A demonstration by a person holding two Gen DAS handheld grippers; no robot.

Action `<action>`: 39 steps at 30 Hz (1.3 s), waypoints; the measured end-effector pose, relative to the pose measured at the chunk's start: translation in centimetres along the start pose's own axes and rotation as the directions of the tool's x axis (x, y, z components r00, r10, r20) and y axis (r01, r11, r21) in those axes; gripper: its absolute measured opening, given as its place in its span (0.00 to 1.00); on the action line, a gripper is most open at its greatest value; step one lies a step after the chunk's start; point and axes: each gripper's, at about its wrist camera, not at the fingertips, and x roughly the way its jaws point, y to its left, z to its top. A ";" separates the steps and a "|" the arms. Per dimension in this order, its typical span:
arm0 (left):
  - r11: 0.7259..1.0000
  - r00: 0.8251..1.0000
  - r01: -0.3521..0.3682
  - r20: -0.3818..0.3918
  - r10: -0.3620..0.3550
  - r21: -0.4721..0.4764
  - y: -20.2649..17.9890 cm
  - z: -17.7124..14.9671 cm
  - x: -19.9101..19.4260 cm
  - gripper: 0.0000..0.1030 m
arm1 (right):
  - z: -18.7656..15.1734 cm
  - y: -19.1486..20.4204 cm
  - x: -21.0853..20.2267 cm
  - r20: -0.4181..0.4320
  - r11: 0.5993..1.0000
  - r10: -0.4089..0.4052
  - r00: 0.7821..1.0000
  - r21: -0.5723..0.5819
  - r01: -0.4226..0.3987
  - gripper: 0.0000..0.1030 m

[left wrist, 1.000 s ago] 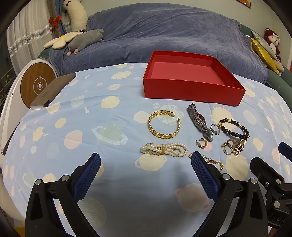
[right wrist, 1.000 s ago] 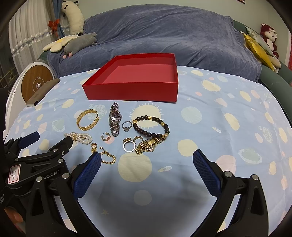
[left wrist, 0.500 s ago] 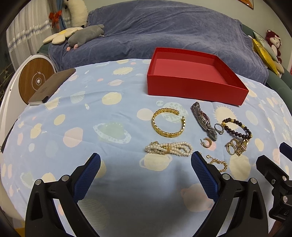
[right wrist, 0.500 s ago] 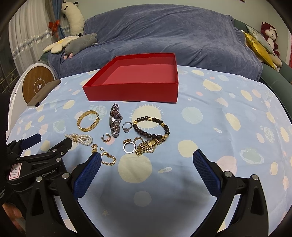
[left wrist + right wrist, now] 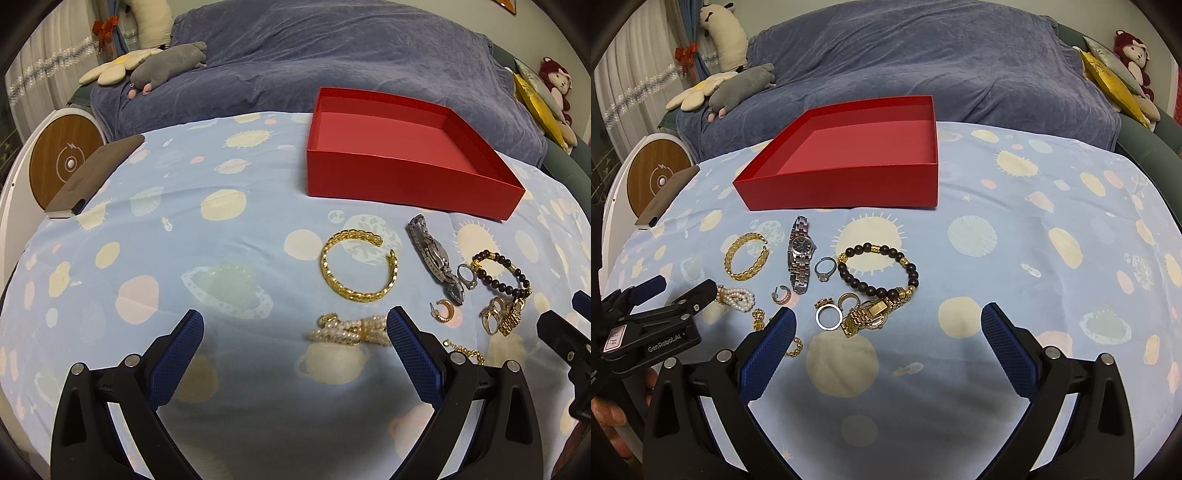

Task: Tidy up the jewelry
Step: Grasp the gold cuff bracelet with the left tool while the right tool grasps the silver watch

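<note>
An empty red box stands at the back of the table. In front of it lie a gold cuff bracelet, a silver watch, a dark bead bracelet, a pearl bracelet, rings, an earring and a gold chain. My left gripper is open above the cloth, its right finger just over the pearl bracelet. My right gripper is open, short of a silver ring and a gold watch.
A grey phone-like slab lies at the table's left edge over a round wooden disc. A blue-covered sofa with plush toys stands behind the table. The table wears a light-blue planet-print cloth.
Both grippers moved forward toward the jewelry; the left now reaches the pearl bracelet. Both stayed open. No jewelry moved.
</note>
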 end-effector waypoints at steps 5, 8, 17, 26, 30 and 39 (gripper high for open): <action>1.000 1.000 0.005 -0.010 -0.005 0.010 -1.1 1.4 1.6 0.94 | 0.1 0.1 0.0 0.000 1.000 0.013 1.000 -0.001 -0.013 0.95; 1.000 1.000 0.004 -0.024 -0.004 0.012 -1.6 1.9 2.5 0.91 | 0.1 -0.2 0.1 -0.006 1.000 0.020 1.000 0.005 -0.020 0.95; 0.999 0.999 0.028 -0.033 -0.027 0.029 -2.8 2.4 3.6 0.49 | 0.0 -0.9 0.0 -0.016 0.999 0.032 0.999 0.011 -0.031 0.95; 0.998 0.998 0.064 -0.021 -0.064 0.020 -2.6 3.0 2.3 0.48 | 0.5 -1.6 0.9 -0.042 1.000 0.021 0.999 0.011 -0.020 0.86; 0.997 0.997 0.082 -0.008 -0.082 0.000 -1.7 3.7 1.2 0.47 | 1.9 -1.0 1.4 -0.056 0.999 0.028 0.998 -0.026 -0.030 0.83; 0.996 0.997 0.083 0.002 -0.083 -0.044 0.9 4.0 0.4 0.46 | 4.4 1.6 3.3 -0.073 0.990 0.125 0.990 -0.064 -0.129 0.72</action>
